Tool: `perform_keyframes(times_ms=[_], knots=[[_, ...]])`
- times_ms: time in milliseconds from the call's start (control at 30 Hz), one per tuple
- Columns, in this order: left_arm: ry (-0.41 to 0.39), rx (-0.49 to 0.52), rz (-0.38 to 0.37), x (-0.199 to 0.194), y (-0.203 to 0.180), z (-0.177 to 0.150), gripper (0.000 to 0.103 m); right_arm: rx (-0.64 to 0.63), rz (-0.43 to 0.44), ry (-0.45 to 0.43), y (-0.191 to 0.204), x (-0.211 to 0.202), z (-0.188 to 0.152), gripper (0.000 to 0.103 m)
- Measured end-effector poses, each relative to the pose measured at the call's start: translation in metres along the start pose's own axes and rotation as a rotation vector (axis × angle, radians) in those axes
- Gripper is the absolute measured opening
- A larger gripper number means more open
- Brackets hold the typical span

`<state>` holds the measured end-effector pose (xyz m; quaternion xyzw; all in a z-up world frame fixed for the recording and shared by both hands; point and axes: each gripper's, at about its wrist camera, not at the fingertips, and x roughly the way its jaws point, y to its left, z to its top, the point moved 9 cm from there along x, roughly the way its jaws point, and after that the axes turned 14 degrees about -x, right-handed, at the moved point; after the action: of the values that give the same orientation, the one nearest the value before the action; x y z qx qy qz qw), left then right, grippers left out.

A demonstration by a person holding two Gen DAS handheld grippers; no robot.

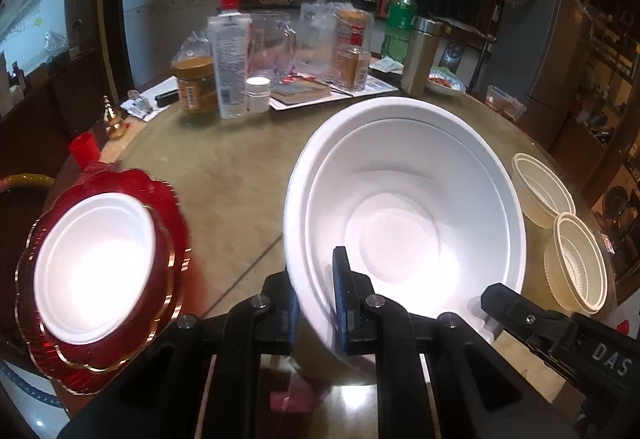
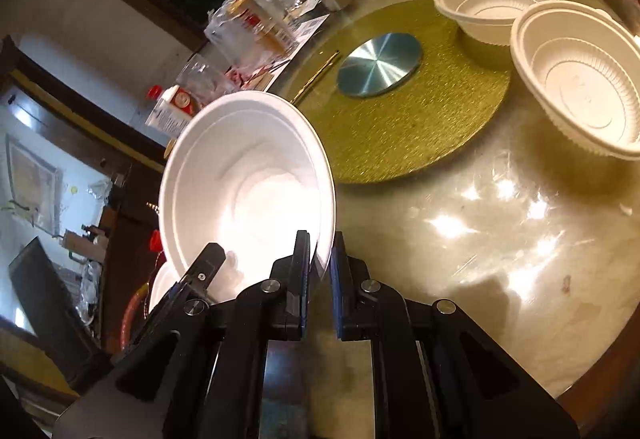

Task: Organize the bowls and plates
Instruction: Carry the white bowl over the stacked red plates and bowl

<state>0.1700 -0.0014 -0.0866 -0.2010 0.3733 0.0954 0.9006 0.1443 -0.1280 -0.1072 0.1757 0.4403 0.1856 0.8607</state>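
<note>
Left wrist view: large white bowl [image 1: 404, 199] fills the centre, tilted, its near rim caught in the left gripper [image 1: 316, 303]; round bench [image 1: 224, 167] lies beneath it; the bowl looks lifted off the surface, though its underside is hidden.

Right wrist view: same large white bowl [image 2: 248, 183] stands steeply tipped, its rim edge sitting in the right gripper [image 2: 320, 271].

Left jaws: nearly together, pinching the bowl wall, 1 finger inside and 1 outside.

Right jaws: a narrow gap, the rim between them; they appear to pinch it, but firm contact is hard to confirm.

Destination, as a judgement: small white bowl [image 1: 96, 267] resting on stacked red plates [image 1: 168, 207] at the left, near the bench edge.

Other bowls: 2 ribbed cream bowls [image 2: 576, 79] sit side by side on the right, well apart from the held bowl.

Risk 1: thin rim may flex or slip, because both grips hold only the near edge; the far side hangs unsupported.

Risk 2: uneven pull between the 2 grippers could twist or crease the bowl.

Risk 3: a swing leftward could nudge the red plates, which sit close to the bench edge.

Risk 4: bottles and jars [image 1: 228, 67] crowd the far side; a wide sweep could topple them.
</note>
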Motion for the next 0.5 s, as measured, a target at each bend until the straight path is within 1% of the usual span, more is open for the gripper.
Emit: perform_keyframes(times_ms=[33, 500], knots=[[-0.004, -0.005, -0.002, -0.003, 0.004, 0.001, 0.013, -0.004, 0.001, 0.002, 0.002, 0.001, 0.0, 0.009], [-0.031, -0.031, -0.028, -0.021, 0.031, 0.001, 0.014, -0.065, 0.009, 0.002, 0.029, -0.001, -0.009, 0.009]])
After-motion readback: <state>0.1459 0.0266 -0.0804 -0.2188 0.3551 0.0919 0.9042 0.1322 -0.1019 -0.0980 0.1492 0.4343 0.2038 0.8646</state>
